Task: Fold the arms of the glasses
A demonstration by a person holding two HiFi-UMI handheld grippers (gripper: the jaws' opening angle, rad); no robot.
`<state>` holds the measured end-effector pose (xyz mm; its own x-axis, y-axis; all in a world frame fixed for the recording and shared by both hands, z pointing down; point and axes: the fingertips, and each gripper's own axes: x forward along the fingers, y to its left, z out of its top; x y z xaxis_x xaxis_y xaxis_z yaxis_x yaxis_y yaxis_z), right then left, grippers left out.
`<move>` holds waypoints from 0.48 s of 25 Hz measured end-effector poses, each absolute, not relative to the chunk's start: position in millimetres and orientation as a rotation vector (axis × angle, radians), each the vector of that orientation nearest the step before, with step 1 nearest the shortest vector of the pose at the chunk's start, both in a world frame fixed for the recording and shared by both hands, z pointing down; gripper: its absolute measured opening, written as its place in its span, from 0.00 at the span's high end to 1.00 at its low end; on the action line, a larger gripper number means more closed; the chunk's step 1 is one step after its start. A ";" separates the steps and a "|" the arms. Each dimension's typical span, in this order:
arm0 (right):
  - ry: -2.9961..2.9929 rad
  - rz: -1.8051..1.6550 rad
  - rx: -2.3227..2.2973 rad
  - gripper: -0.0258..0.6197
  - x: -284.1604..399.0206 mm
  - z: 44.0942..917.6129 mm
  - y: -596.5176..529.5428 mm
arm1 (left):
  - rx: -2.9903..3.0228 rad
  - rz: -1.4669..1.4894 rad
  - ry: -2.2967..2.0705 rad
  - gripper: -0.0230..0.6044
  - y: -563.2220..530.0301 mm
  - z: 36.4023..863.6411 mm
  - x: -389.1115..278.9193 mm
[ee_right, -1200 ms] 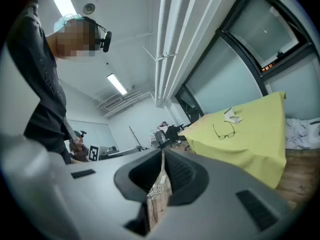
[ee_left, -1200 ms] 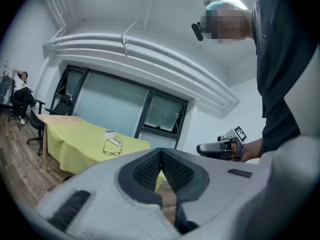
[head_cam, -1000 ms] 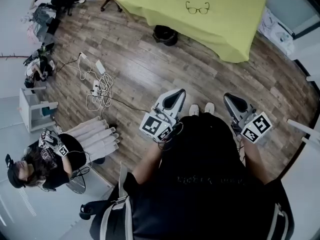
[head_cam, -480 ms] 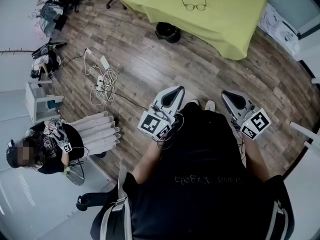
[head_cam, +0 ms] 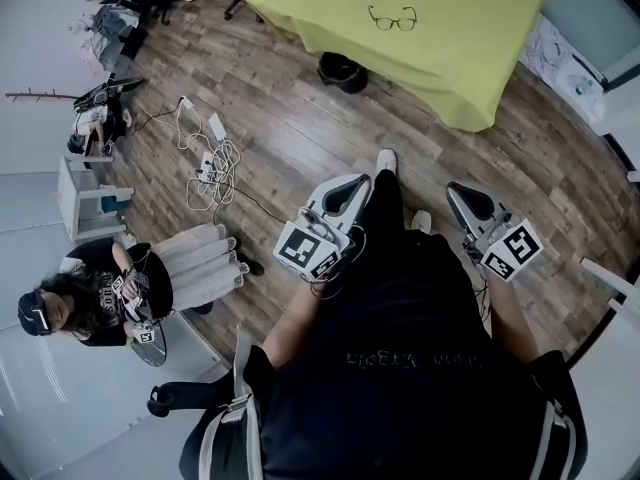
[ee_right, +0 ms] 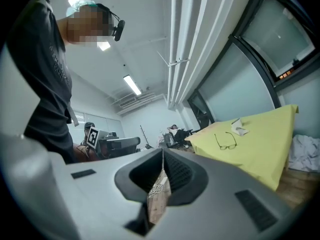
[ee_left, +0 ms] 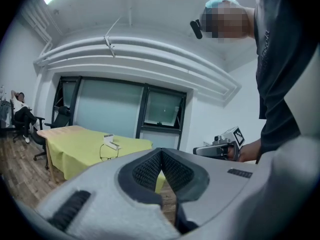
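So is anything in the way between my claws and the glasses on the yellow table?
Nothing visible blocks the way. The glasses lie on the yellow table across wood floor from the left claw and right claw, both shut and empty. A dark round thing sits on the floor by the table's edge, left of that line.

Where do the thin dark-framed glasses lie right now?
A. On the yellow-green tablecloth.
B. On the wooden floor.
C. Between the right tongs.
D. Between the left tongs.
A: the thin dark-framed glasses rest on the yellow-green tablecloth, while the left tongs and the right tongs are shut on nothing.
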<state>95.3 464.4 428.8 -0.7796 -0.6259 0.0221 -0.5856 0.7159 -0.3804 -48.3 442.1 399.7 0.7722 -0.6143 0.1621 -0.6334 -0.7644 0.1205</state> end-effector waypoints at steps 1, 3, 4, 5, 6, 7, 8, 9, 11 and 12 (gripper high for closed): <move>2.814 -0.566 -0.998 0.91 93.5 429.2 461.8 | 2.793 0.182 -0.994 0.93 439.0 400.7 -47.9; 2.825 -0.576 -0.991 0.91 88.9 431.8 455.7 | 2.767 0.169 -1.013 0.93 428.2 403.1 -50.0; 2.828 -0.580 -0.987 0.91 86.8 433.3 452.1 | 2.755 0.154 -1.014 0.94 421.6 405.0 -51.0; 2.830 -0.584 -0.987 0.91 85.4 434.8 447.8 | 2.751 0.146 -1.009 0.93 414.4 407.3 -51.0; 2.830 -0.589 -0.989 0.91 84.8 436.5 442.2 | 2.752 0.146 -1.004 0.93 406.4 409.5 -50.1; 2.829 -0.597 -0.992 0.91 85.0 438.5 435.3 | 2.754 0.152 -1.003 0.94 397.3 411.7 -48.9; 2.829 -0.608 -0.995 0.91 85.7 440.6 427.3 | 2.752 0.158 -1.007 0.93 387.0 414.2 -48.1; 2.830 -0.619 -0.999 0.91 86.6 442.8 418.4 | 2.743 0.158 -1.018 0.93 375.8 416.9 -48.3; 2.837 -0.633 -1.008 0.91 87.6 445.4 399.8 | 2.712 0.136 -1.032 0.93 353.6 421.4 -50.7; 2.843 -0.632 -1.014 0.91 86.8 445.3 390.2 | 2.706 0.132 -1.024 0.93 343.5 423.4 -51.4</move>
